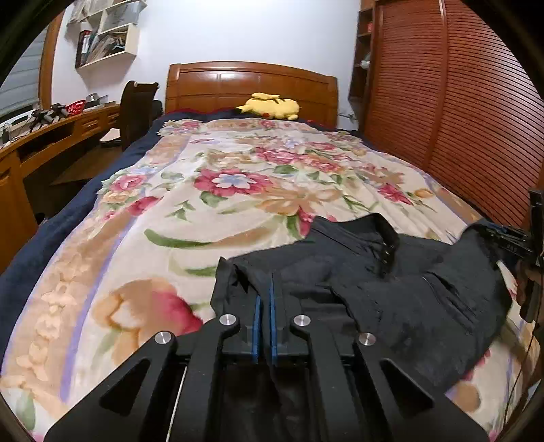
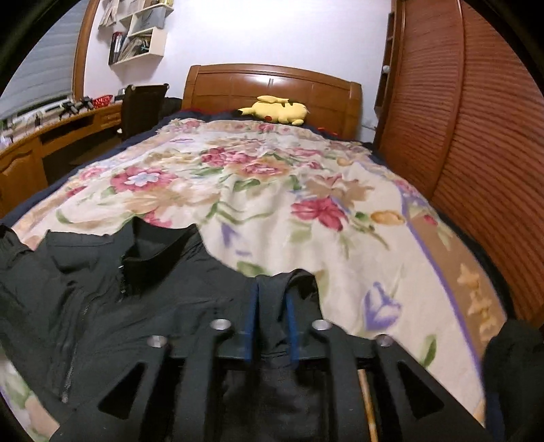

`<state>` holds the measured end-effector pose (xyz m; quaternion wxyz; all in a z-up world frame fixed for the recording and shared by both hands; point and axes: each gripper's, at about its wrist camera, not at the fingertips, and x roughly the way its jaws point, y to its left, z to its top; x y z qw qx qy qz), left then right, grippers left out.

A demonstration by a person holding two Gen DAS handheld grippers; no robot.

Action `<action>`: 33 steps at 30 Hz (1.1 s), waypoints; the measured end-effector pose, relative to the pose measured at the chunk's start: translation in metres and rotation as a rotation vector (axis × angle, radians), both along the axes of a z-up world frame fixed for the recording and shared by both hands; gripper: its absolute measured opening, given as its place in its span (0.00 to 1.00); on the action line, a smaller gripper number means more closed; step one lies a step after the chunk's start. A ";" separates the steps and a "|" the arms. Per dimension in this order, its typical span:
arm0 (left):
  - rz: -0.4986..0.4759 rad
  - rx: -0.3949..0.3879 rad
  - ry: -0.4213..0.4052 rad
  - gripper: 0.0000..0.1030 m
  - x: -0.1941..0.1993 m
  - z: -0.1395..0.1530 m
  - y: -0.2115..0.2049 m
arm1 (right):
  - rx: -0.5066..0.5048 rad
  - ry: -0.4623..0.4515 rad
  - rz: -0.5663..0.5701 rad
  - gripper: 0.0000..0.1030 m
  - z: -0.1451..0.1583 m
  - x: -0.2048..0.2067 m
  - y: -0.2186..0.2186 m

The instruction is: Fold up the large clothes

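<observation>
on the blanket, jacket lies crosswise, collar toward headboard.

1. Indoor light, even, moderately bright; white wall evenly lit.
2. Glare streaks on glossy headboard.
3. Strong fisheye: black vignette corners, wardrobe slats bowed.
4. Floral blanket smeared, soft at lower edges.
5. Black jacket underexposed, detail muddy.
6. Overall soft, compression noise.
</observation>
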<state>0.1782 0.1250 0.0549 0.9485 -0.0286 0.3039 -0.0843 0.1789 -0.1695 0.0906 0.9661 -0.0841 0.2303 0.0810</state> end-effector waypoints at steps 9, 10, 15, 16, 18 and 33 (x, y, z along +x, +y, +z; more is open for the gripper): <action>-0.058 0.103 -0.063 0.40 -0.067 0.017 0.004 | 0.025 -0.042 0.033 0.73 -0.001 -0.064 -0.034; -0.059 0.107 -0.055 0.41 -0.075 0.014 0.006 | 0.017 -0.027 0.039 0.73 -0.006 -0.069 -0.037; -0.077 0.105 0.017 0.55 -0.095 -0.018 0.014 | -0.005 0.053 0.061 0.73 -0.033 -0.092 -0.049; -0.079 0.114 0.028 0.68 -0.096 -0.025 0.014 | -0.001 0.065 0.062 0.73 -0.036 -0.092 -0.051; -0.061 0.136 0.037 0.72 -0.096 -0.035 0.016 | 0.008 0.090 0.051 0.73 -0.044 -0.092 -0.060; -0.019 0.054 0.230 0.73 -0.052 -0.080 0.025 | 0.112 0.256 0.041 0.75 -0.078 -0.048 -0.070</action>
